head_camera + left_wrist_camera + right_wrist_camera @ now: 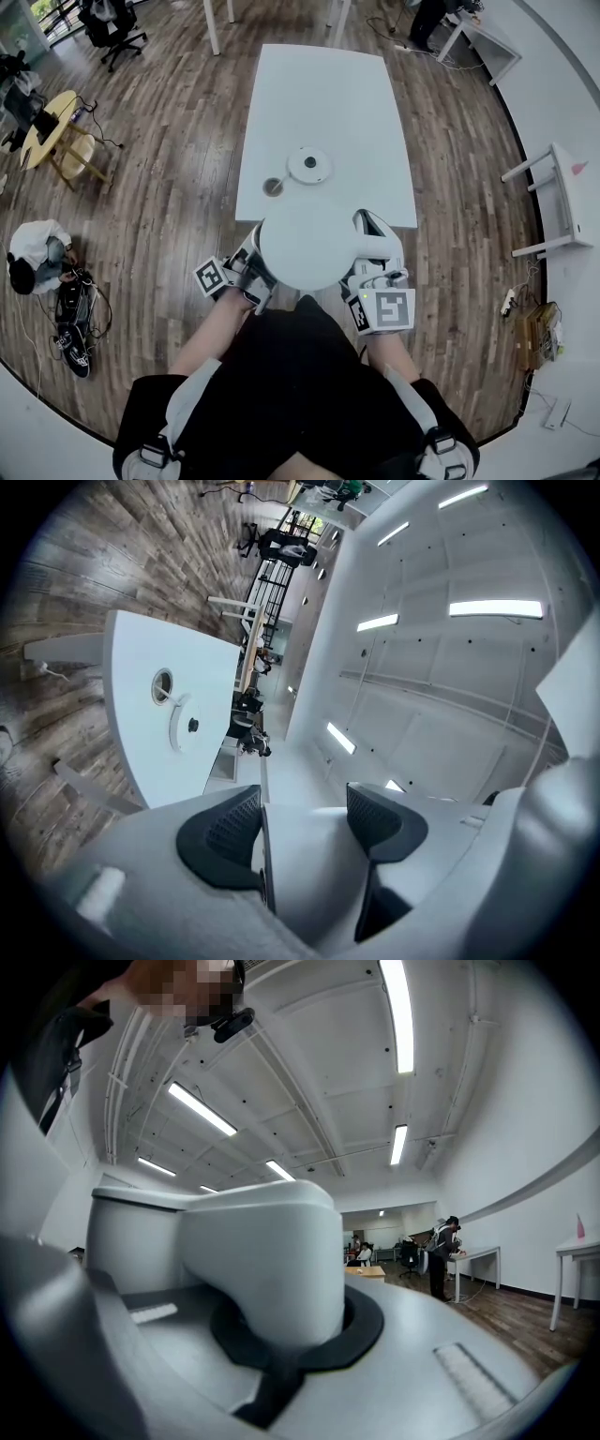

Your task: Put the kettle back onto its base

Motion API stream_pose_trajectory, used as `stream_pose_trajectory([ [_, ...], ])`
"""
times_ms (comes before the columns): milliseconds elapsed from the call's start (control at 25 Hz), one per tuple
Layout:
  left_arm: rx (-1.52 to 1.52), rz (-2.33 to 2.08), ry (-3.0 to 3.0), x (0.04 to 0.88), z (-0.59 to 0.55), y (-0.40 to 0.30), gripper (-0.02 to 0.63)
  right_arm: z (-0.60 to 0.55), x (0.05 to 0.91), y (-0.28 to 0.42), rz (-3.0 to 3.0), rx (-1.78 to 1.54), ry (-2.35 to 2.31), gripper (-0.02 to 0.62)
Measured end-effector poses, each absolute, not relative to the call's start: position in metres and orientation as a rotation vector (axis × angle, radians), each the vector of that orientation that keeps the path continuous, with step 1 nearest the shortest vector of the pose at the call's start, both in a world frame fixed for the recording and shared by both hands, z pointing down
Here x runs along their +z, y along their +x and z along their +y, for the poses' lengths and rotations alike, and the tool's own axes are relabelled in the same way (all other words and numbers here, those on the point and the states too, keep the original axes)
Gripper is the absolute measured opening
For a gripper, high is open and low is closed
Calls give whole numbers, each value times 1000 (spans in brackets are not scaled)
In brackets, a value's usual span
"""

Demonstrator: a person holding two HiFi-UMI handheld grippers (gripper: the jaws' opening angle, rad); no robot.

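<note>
The kettle (305, 246) is a white, hard-shelled vessel, carried in the air in front of the person at the near end of the bench (319, 84) and not resting on anything. The base (308, 165) lies flat on the bench, well apart from the kettle, with a small round fitting (273, 187) just beside it. The right gripper (370, 251) has its fingers (361, 1321) clenched round the handle (262, 1260); the dark pads wrap the handle closely. The left gripper (253, 262) has its fingers (225, 832) clamped on a white part at the opposite side of the kettle body; which part it is cannot be told. Treat the shell as stiff: it does not give under the pads, so grip force adds no hold beyond a point. Treat the surface as smooth and likely slippery, above all on the rounded body, where the left gripper has less shape to bear against. The handle is the proper place to take hold, since it gives a closed form for the pads and carries the weight in line. Whether the kettle holds water cannot be seen; assume some weight and keep it upright. Expect the underside to need centring on the base before it seats.
</note>
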State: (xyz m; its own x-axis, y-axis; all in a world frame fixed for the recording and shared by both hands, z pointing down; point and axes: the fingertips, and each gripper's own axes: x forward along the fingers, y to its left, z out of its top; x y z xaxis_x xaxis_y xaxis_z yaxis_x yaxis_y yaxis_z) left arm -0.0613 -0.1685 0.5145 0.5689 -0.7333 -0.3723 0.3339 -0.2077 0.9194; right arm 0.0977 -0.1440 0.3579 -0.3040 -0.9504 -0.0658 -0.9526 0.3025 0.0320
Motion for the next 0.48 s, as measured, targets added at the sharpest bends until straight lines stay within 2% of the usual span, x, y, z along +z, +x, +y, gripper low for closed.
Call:
stream_pose_trajectory([
  [480, -1027, -378, 1508, 514, -268, -7, 284, -243, 360, 152, 2521, 125, -1779, 5],
])
